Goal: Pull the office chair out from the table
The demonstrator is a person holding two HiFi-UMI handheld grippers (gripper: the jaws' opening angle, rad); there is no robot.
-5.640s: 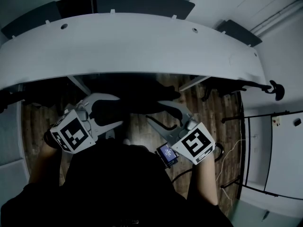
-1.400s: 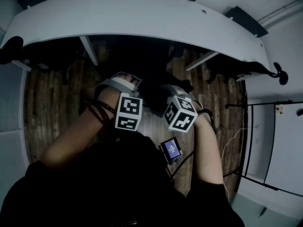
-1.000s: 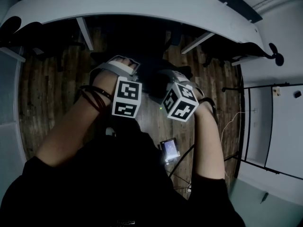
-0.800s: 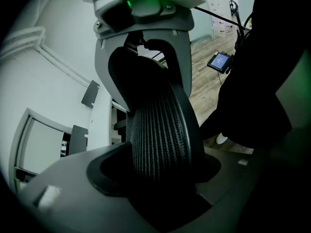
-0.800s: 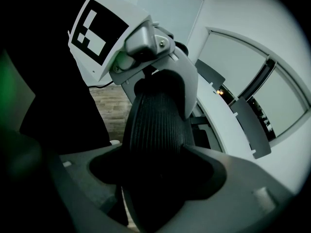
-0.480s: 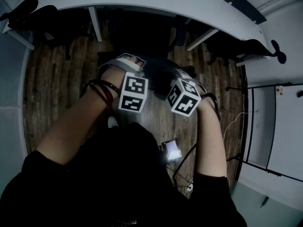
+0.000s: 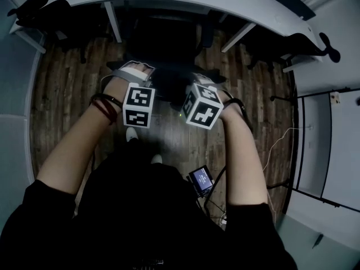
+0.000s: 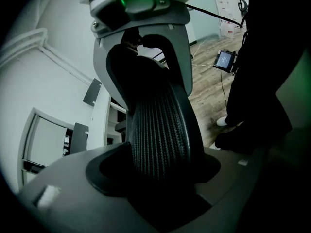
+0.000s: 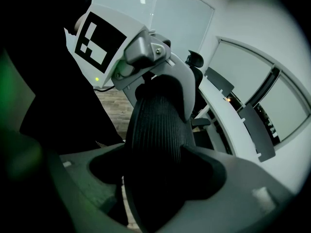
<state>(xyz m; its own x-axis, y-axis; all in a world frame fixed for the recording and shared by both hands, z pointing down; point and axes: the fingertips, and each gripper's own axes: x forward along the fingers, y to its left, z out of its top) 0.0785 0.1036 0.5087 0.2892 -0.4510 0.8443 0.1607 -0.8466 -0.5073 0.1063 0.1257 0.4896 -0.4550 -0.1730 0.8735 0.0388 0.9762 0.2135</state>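
The person stands in front of the white counter (image 7: 253, 4) with both grippers set on the office chair (image 7: 163, 38). The left gripper (image 7: 134, 72) and the right gripper (image 7: 203, 85) sit side by side on the top rim of the backrest (image 8: 160, 135), the edge farthest from the counter. Each gripper view shows the ribbed mesh rim filling the gap between that gripper's jaws, one jaw on either face of the backrest. The jaws stand fairly wide because the rim is thick, yet they are clamped on it and not hanging loose.

The grasp therefore looks done and the pull seems to be under way. In the head view the chair's seat lies on the wooden floor (image 7: 62, 94) just in front of the counter's near edge, with its far part close to or perhaps under that edge; the darkness there makes this hard to tell. What is probably left is drawing the chair farther from the counter, then letting go.
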